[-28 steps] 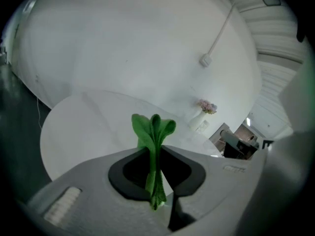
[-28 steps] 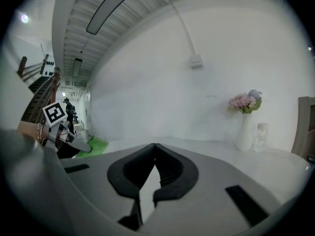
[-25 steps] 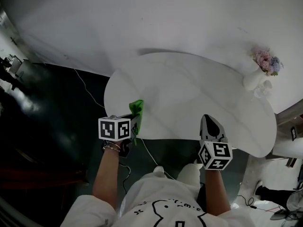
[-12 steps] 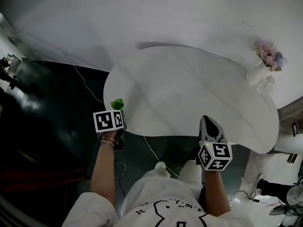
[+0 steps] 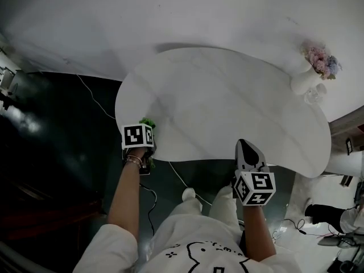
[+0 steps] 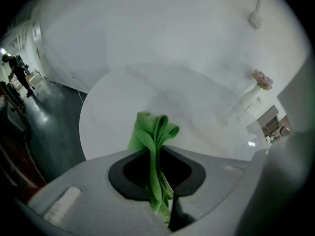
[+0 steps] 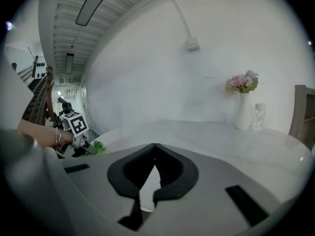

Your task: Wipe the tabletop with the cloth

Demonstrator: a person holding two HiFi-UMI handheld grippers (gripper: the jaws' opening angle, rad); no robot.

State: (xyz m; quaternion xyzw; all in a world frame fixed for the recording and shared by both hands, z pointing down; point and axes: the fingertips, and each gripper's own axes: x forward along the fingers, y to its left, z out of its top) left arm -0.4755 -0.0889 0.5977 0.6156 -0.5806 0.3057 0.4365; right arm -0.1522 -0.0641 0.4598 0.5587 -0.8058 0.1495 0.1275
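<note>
Two claws are working at the near side of the white oval counter (image 5: 227, 104). The left claw (image 6: 157, 181) is pinching the green cloth (image 6: 155, 132) tight between its jaws, with a bunched fold of it sticking out ahead of the tips. In the head view that claw is hovering right at the counter's near-left edge, and the cloth is sitting just over the rim there. Whether the fabric is actually pressing on the surface is not something I can tell.

The right claw (image 7: 155, 149) is resting with its jaws drawn together and nothing between them. It is waiting at the near edge toward the right, well apart from the cloth.

A white vase (image 5: 303, 84) of flowers (image 5: 320, 61) is standing at the far-right edge, with a small clear bottle (image 7: 259, 116) just beside it.

Judging by this, the wiping is under way at the left end, with most of the counter probably not yet covered. The next move is likely calling for the cloth to be lowered so its loose fold is lying flat on the surface. A sweep across toward the right would follow, slowing well before the vase so nothing is getting knocked.
</note>
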